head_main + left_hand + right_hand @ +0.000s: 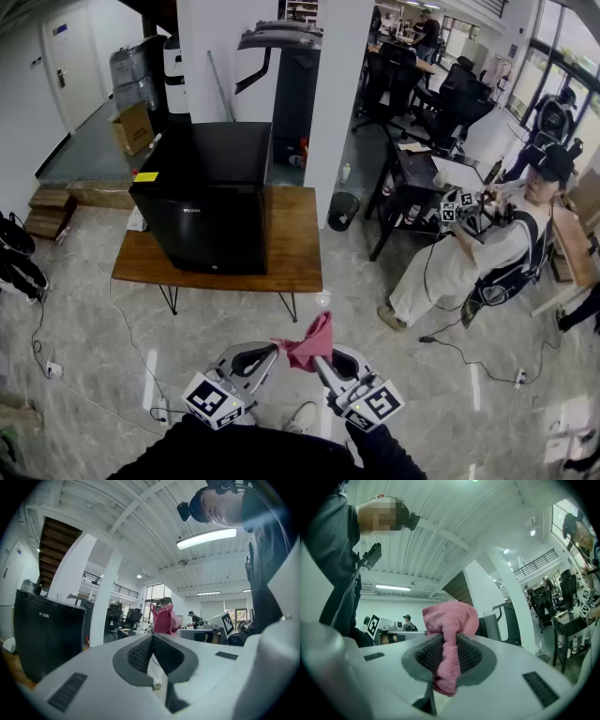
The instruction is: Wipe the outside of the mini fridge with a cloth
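Observation:
A black mini fridge (208, 195) stands on a low wooden table (295, 253) ahead of me; in the left gripper view the fridge (44, 637) is at the left edge. My right gripper (319, 358) is shut on a pink cloth (309, 343), which bunches up above the jaws and hangs down between them (449, 648). My left gripper (274, 351) is beside it, jaws closed together with nothing between them (151, 649). Both grippers are held low in front of me, well short of the table. The pink cloth (164, 619) shows beyond the left jaws.
A person (478, 253) with grippers sits to the right beside a dark desk (412, 183). A white pillar (333, 94) and a bin (343, 210) stand behind the table. Cables (122, 347) run over the tiled floor. A cardboard box (134, 127) is at back left.

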The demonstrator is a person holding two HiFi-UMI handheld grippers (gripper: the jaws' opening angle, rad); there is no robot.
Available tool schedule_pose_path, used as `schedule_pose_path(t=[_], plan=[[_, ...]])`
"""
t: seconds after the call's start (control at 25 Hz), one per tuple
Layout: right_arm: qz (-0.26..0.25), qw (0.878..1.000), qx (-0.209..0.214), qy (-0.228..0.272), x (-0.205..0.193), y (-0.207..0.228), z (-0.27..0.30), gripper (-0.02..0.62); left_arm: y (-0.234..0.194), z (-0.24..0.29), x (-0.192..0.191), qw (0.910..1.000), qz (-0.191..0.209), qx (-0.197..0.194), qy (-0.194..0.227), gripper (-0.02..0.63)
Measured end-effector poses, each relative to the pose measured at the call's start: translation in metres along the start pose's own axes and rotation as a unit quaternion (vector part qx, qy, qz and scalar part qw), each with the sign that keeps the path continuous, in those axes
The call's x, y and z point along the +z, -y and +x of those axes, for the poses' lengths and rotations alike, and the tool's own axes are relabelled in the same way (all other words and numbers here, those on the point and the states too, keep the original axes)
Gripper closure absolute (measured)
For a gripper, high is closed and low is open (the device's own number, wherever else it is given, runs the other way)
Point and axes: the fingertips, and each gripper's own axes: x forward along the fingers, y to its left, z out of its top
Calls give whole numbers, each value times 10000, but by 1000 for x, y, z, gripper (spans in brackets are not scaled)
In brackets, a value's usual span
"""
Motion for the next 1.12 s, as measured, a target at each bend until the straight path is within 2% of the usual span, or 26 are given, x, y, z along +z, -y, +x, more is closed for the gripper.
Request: schedule_pose_path(t=[0.24, 0.48, 0.6, 0.84, 1.12], plan=[[70, 9999, 129, -29, 7, 22, -21, 531, 20, 26, -2, 9999, -44, 125, -17, 600], [199, 9994, 266, 35, 19, 48, -38, 531, 30, 50, 0, 9991, -114, 409, 73, 600], [81, 9994, 331, 21, 25, 61, -40, 531, 29, 62, 3, 9983, -71, 572, 126, 600], [-40, 9992, 403, 59, 30, 85, -26, 529, 9, 84, 8, 9970, 62, 762, 129, 600], [-140, 9994, 331, 6, 28, 131, 12, 529, -40, 122, 9, 9960, -11, 864, 225, 600]])
